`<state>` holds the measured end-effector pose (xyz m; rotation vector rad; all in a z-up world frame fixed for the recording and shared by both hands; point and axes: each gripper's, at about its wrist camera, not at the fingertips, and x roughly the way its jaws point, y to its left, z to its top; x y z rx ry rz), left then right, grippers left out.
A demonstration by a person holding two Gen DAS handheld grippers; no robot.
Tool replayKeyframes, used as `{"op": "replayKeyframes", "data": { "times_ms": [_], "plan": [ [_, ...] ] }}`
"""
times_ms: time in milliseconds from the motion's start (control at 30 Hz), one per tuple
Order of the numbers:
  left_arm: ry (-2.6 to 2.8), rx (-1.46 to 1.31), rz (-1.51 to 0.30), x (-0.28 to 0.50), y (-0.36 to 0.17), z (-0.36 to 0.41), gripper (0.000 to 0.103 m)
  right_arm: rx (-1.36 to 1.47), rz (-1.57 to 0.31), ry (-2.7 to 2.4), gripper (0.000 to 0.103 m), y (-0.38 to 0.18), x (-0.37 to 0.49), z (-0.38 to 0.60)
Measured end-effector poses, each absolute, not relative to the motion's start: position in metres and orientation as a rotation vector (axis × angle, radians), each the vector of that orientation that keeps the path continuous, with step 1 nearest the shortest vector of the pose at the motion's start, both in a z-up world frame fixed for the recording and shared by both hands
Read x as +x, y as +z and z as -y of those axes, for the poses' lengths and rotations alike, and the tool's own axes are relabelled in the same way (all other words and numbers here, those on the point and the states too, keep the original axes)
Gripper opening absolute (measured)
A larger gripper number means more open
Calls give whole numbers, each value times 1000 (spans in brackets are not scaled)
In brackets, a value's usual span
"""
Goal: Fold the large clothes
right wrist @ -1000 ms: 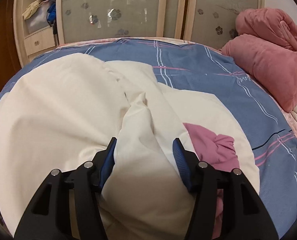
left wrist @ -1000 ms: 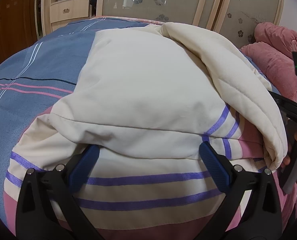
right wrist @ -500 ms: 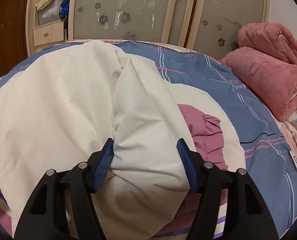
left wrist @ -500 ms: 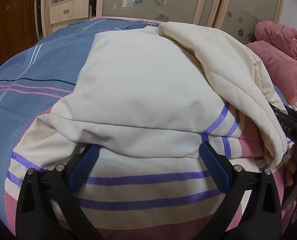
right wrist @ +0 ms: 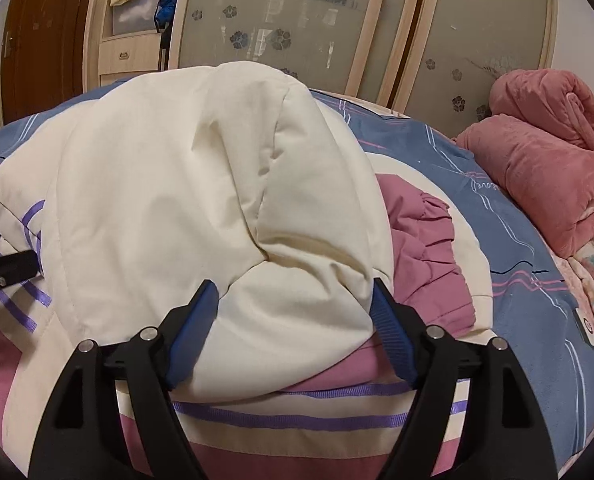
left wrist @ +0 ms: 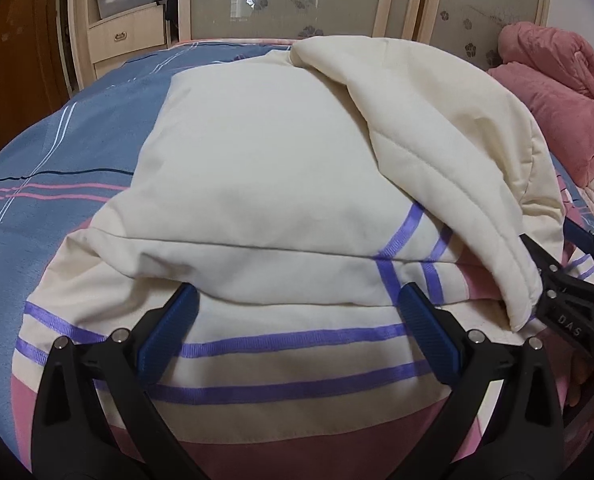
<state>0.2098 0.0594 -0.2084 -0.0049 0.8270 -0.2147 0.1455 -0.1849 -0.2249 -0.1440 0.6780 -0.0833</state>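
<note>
1. A cream padded jacket (left wrist: 265, 168) with purple stripes and a pink hem lies spread on a blue striped bed (left wrist: 69, 152), midway through being folded.
2. The right tongs (right wrist: 293, 312) grip a bunched cream sleeve (right wrist: 233, 184), blue pads pressed to either side, lifting it over the jacket's body, apparently to fold it inward.
3. The left tongs (left wrist: 297, 316) stand wide apart over the striped hem, clasping nothing, seemingly steadying the lower edge.
4. A rolled pink quilt (right wrist: 545, 148) sits well apart at the bed's far right, before frosted wardrobe doors (right wrist: 281, 20).
</note>
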Motion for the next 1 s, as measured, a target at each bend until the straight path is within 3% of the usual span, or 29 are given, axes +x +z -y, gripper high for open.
{"op": "replayKeyframes", "data": {
  "times_ms": [267, 433, 633, 867, 1000],
  "plan": [
    [-228, -47, -777, 200, -196, -67, 101, 24, -757, -31, 82, -235, 113, 201],
    [-231, -2, -836, 206, -209, -55, 101, 171, -798, 10, 83, -226, 103, 221],
    [-220, 38, -833, 205, -212, -49, 101, 137, -543, 0, 83, -159, 103, 212],
    [-225, 37, -833, 205, -215, -47, 101, 74, -490, 83, 87, -116, 210, 182],
    [-230, 33, -833, 206, -214, -48, 101, 142, -747, 15, 87, -172, 300, 193]
  ]
}}
